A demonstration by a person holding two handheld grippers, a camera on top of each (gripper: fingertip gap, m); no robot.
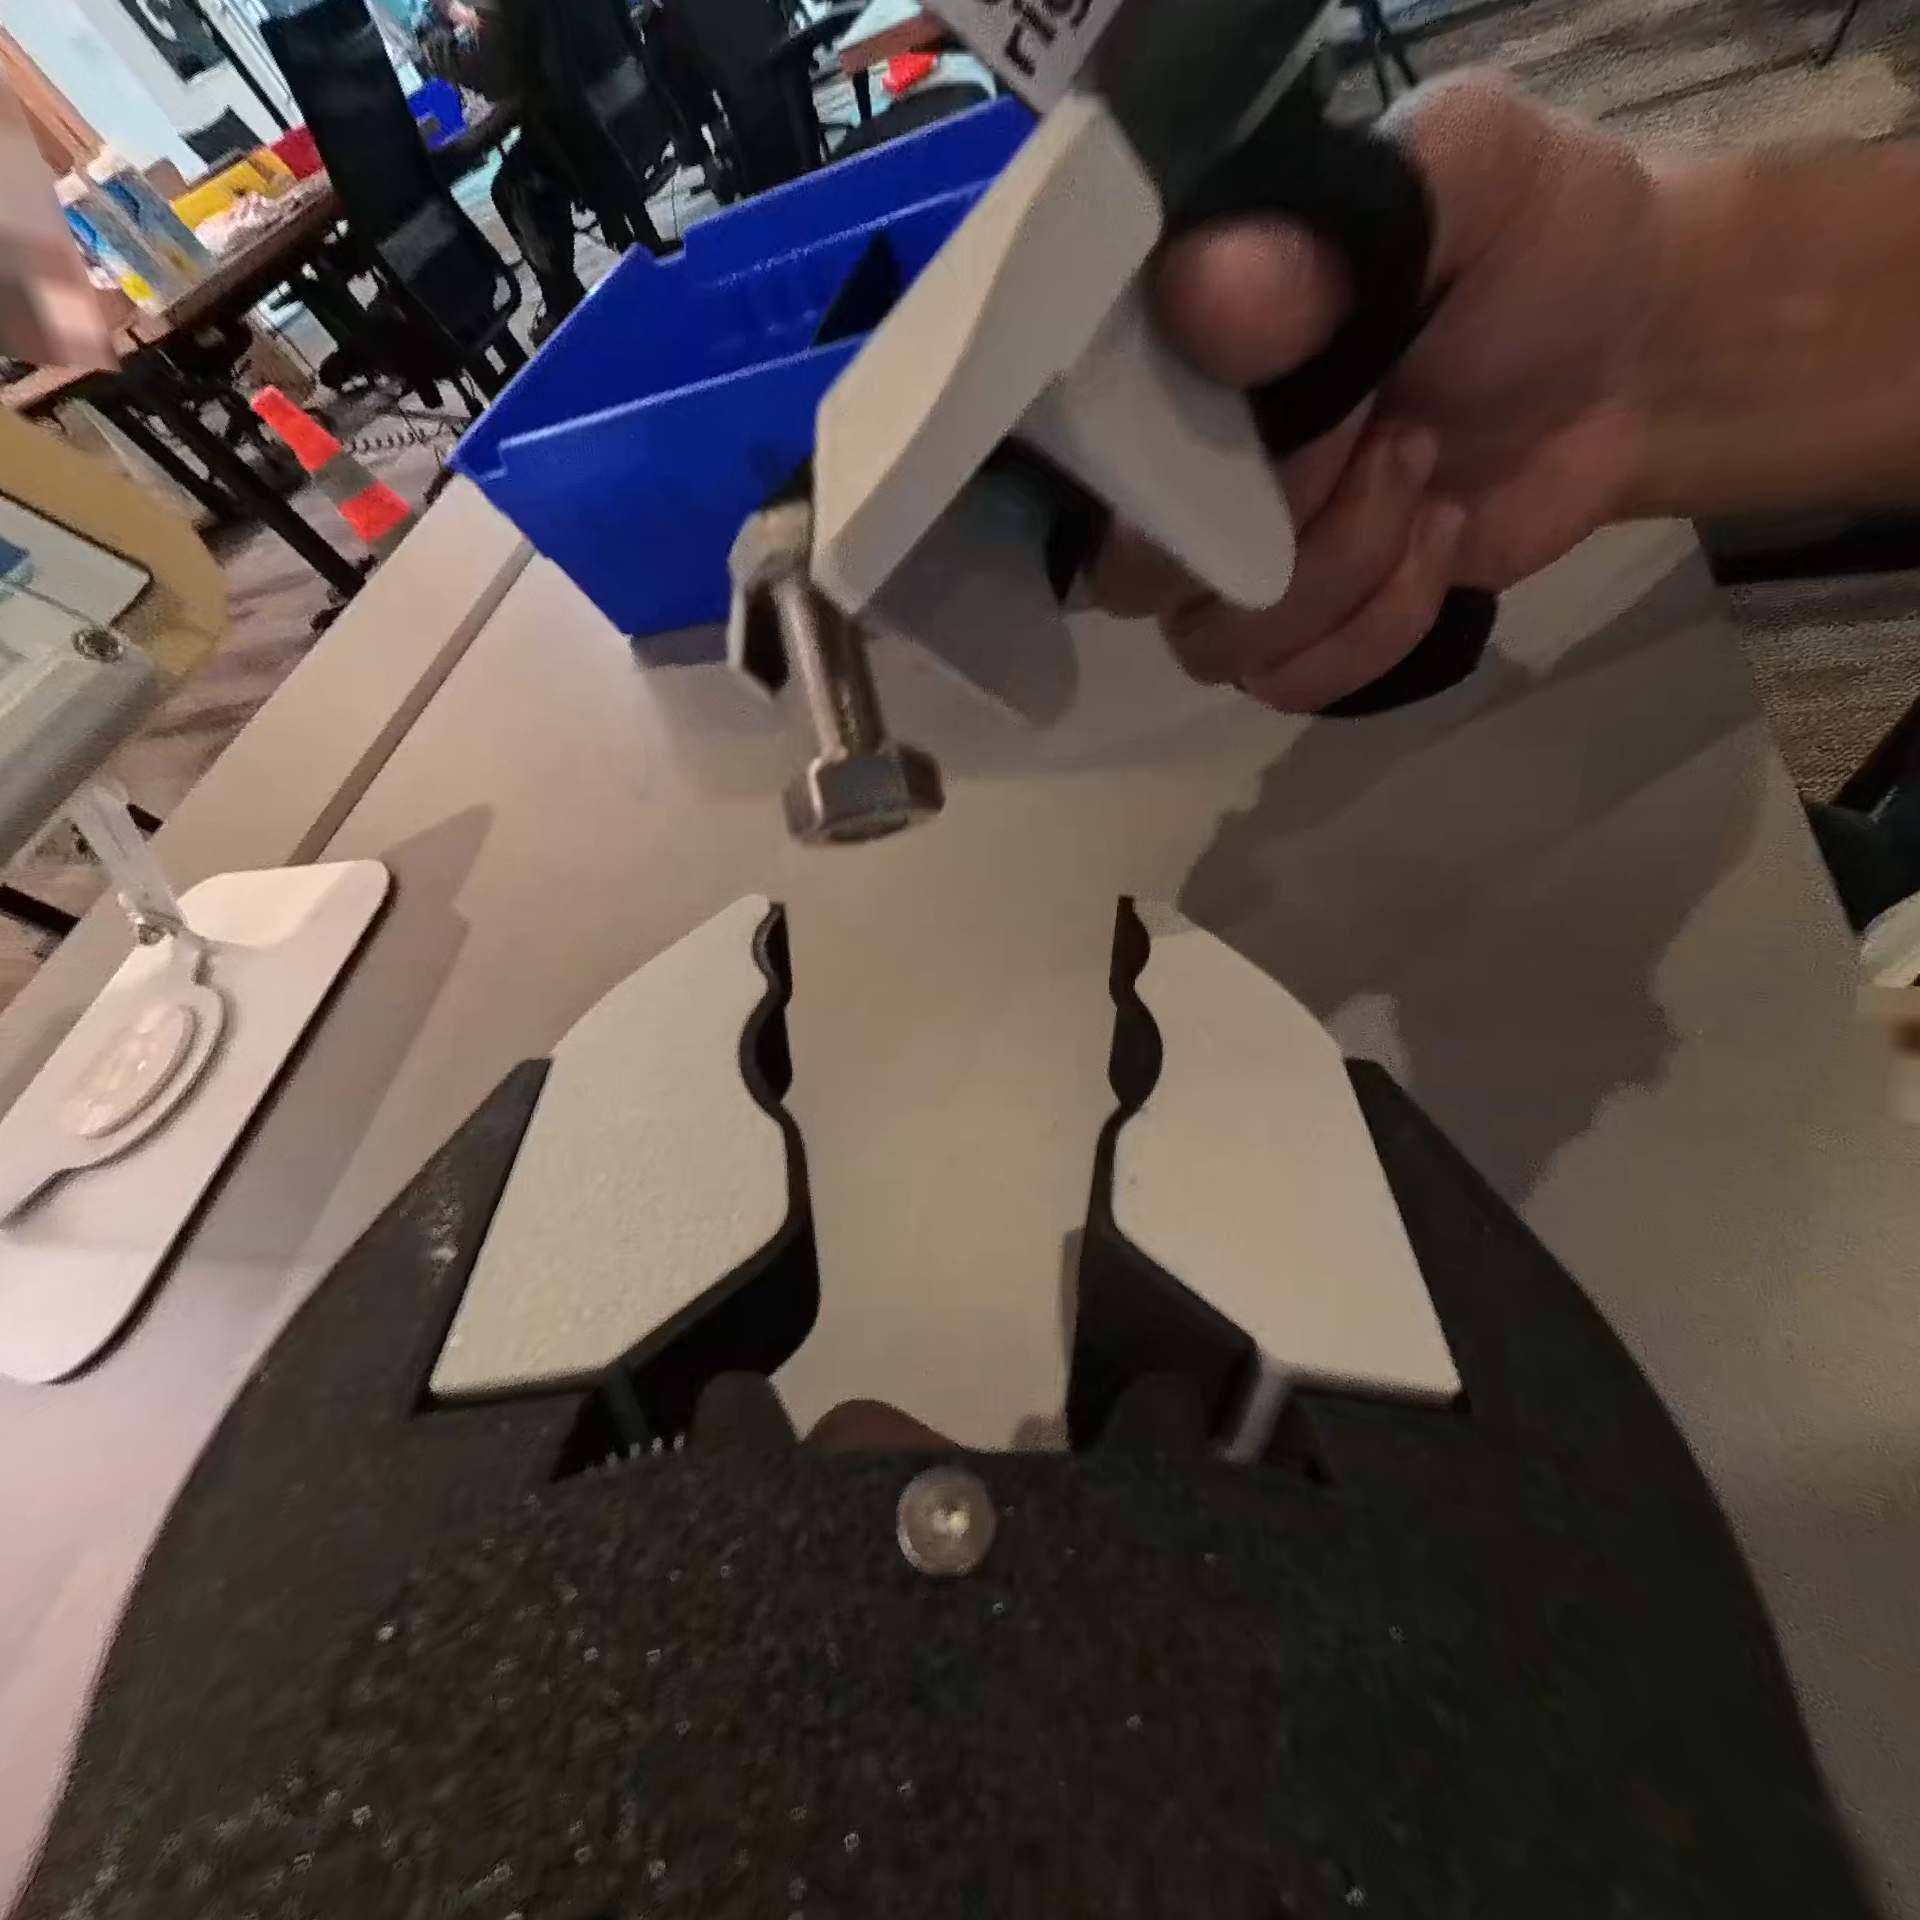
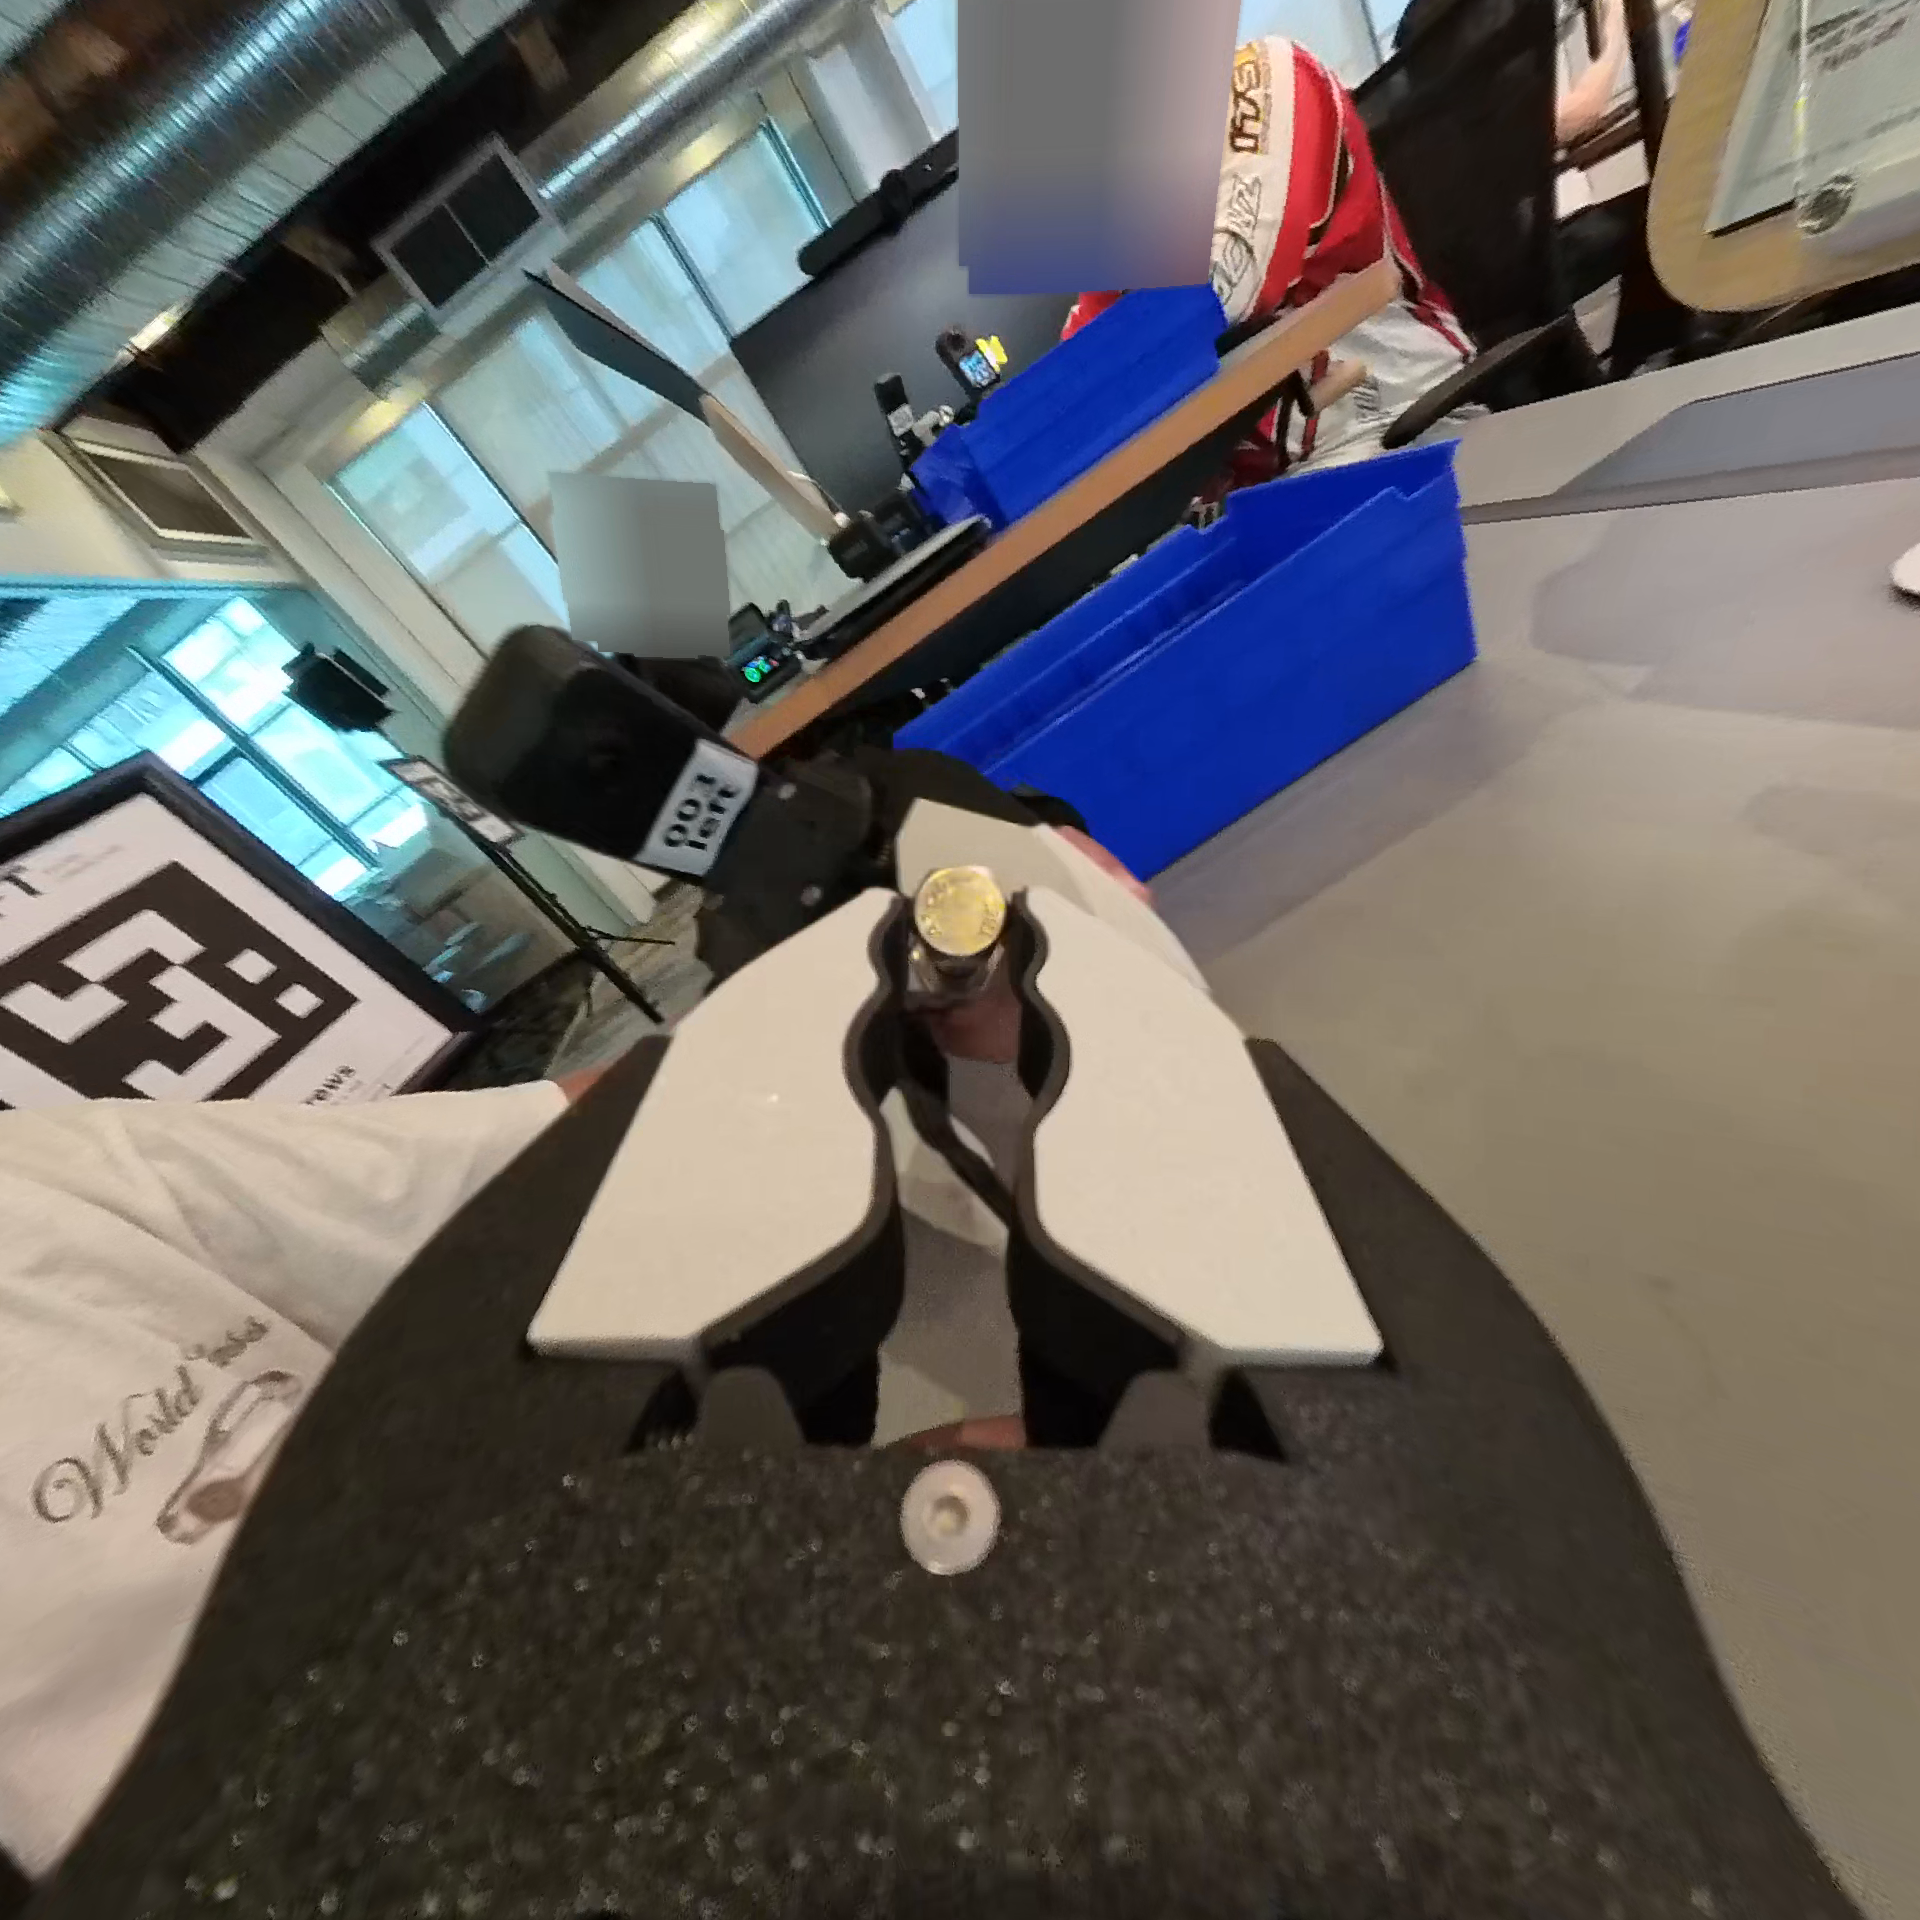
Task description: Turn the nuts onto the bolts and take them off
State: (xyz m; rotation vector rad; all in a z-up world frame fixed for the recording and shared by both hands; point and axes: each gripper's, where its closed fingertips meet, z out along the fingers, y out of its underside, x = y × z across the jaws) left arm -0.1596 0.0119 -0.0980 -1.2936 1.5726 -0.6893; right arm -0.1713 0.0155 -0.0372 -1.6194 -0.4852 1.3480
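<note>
The right hand-held gripper [image 2: 954, 951] clamps the bolt [image 1: 844, 694] by its shank, in front of the blue bin [image 1: 665, 436]. The left hand-held gripper [image 1: 951, 940] gapes empty just below the bolt's head, above the worktop [image 1: 582, 727].

One bolt [image 1: 847, 717], two blue bins [image 2: 1226, 665], one orange cone [image 1: 338, 473].

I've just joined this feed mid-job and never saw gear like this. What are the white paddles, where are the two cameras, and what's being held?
These are hand-held tongs, one per hand, each with a camera looking along its two white fingers. In the left view, the left tongs stand open and empty over the grey table. Ahead, a hand holds the right tongs, shut on a steel bolt with its hex head pointing down. The right view shows that bolt head-on. A blue bin sits behind; no nut is clearly visible.
</note>
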